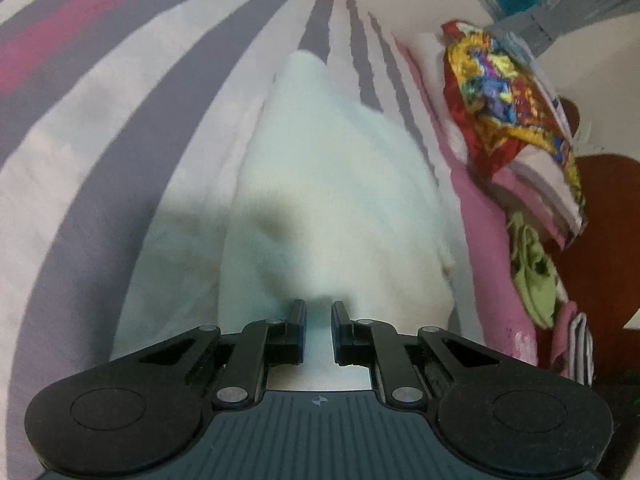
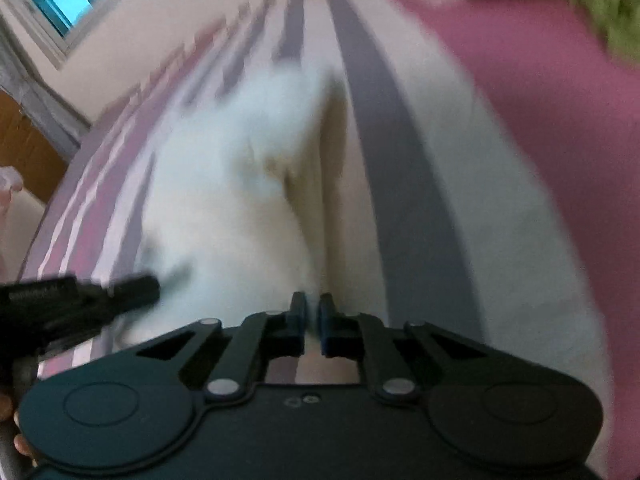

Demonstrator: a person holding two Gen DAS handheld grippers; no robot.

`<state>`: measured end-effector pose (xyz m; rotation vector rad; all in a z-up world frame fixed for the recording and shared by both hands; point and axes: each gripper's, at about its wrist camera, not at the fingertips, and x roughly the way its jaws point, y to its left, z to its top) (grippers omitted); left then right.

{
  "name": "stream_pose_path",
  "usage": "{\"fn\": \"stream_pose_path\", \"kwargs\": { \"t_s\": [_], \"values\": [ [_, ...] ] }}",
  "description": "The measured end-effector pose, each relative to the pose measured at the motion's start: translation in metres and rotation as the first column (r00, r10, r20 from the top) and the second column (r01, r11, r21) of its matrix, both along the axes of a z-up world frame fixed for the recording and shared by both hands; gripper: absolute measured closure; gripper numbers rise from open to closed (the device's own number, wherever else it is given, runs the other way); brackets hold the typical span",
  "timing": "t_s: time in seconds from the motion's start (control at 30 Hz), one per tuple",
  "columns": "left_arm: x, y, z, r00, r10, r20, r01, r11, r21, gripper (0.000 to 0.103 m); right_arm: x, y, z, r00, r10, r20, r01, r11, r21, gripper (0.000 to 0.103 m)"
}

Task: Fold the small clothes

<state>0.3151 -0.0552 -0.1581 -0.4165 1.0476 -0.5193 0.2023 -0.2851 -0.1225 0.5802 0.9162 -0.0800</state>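
1. Striped bedsheet [image 1: 120, 128], grey, pink and white, carries everything; folded clothes [image 1: 512, 120] are stacked along its right edge.
2. White fleecy garment [image 1: 320, 184] lies mid-sheet, lengthways ahead of me.
3. My left gripper [image 1: 319, 332] pinches its near hem; I'd keep that tension.
4. My right gripper [image 2: 313, 328] has fingers nearly pressed together at the garment's right edge; before lifting, I'd confirm cloth is caught.

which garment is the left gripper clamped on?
The white garment, spread on the striped sheet; the multicoloured and green ones lie bunched aside.
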Motion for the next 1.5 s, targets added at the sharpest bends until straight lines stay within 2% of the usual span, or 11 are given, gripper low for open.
{"fn": "stream_pose_path", "kwargs": {
  "t_s": [0.1,0.17,0.23,0.4,0.73,0.9,0.97,1.03,1.1,1.2,1.5],
  "values": [
    [0.002,0.004,0.001,1.0,0.01,-0.015,-0.01,1.0,-0.016,0.092,-0.002,-0.004,0.012,0.998,-0.035,0.044,0.034,0.999,0.011,0.077],
    [0.005,0.004,0.007,1.0,0.019,-0.001,-0.019,0.999,-0.028,0.092,-0.002,-0.01,0.025,0.992,-0.057,0.114,0.054,0.998,0.029,0.077],
    [0.012,0.0,0.015,0.999,0.028,0.033,-0.027,0.999,-0.029,0.092,0.008,-0.006,0.04,0.983,-0.045,0.178,0.053,0.998,-0.04,0.077],
    [0.042,-0.021,0.023,0.997,0.043,0.069,-0.041,0.999,-0.023,0.092,0.055,0.0,0.051,0.971,-0.016,0.24,0.036,0.996,-0.081,0.077],
    [0.073,-0.037,-0.003,0.998,0.031,0.049,-0.029,0.998,-0.047,0.092,0.132,-0.02,0.002,0.993,-0.024,0.112,0.049,0.973,-0.227,0.078],
    [0.062,-0.039,0.015,0.997,0.004,0.083,-0.002,1.0,-0.014,0.092,0.124,-0.014,0.008,0.994,-0.021,0.108,0.049,0.965,-0.259,0.075],
    [0.054,-0.041,0.02,0.993,-0.013,0.12,0.011,1.0,0.02,0.092,0.106,-0.007,0.027,0.986,-0.016,0.169,0.064,0.959,-0.278,0.075],
    [0.052,-0.042,0.01,0.998,-0.018,0.066,0.016,0.999,0.032,0.092,0.087,0.008,0.037,0.974,0.035,0.224,0.033,0.955,-0.295,0.076],
    [0.045,-0.038,0.002,0.999,0.002,0.039,-0.003,1.0,0.019,0.092,0.076,0.02,0.031,0.976,0.066,0.208,0.001,0.952,-0.307,0.078],
    [0.032,-0.039,0.002,0.998,-0.03,0.058,0.026,0.998,0.064,0.092,0.077,0.022,0.002,0.993,0.081,0.086,-0.048,0.943,-0.33,0.075],
    [0.003,-0.032,0.009,0.993,-0.074,0.096,0.061,0.989,0.136,0.092,0.021,0.028,0.024,0.988,0.032,0.149,0.006,0.969,-0.247,0.071]
  ]
}}
